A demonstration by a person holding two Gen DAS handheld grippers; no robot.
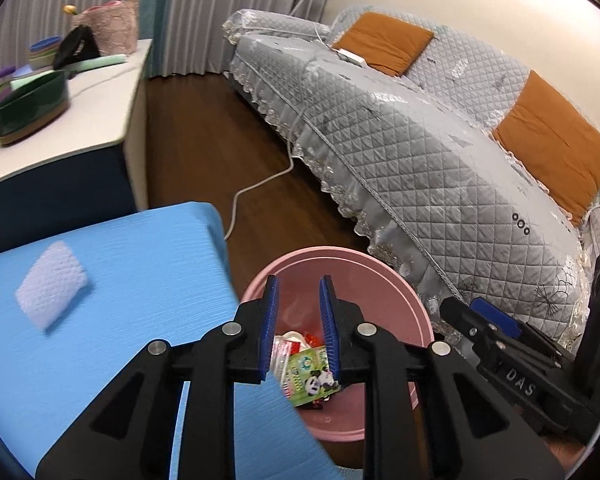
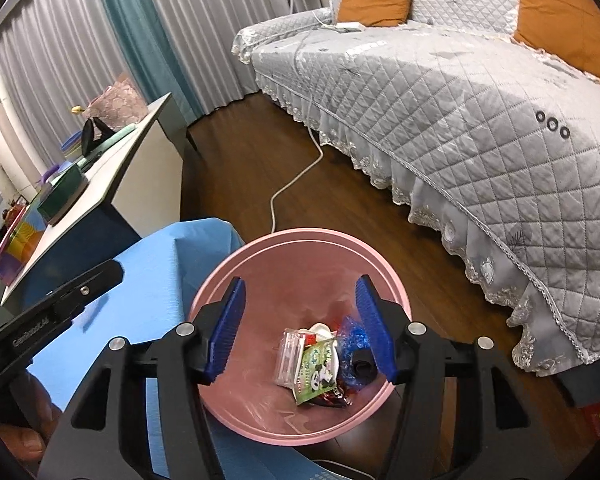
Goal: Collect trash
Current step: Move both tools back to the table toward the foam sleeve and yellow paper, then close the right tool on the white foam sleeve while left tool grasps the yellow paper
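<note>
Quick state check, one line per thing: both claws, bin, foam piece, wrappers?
left claw: open, nothing between its pads, over the bin
right claw: open wide, holding nothing, over the bin
pink bin: upright on the floor, wrappers inside
wrappers: piled at the bin's bottom
white foam piece: lying on the blue table, not collected

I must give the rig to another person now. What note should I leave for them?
Left gripper: open, empty, above the pink bin.
Right gripper: open, empty, also above the bin.
Done: wrappers lie in the bin, on its bottom.
Left: white foam piece on the blue table is not yet collected.
</note>
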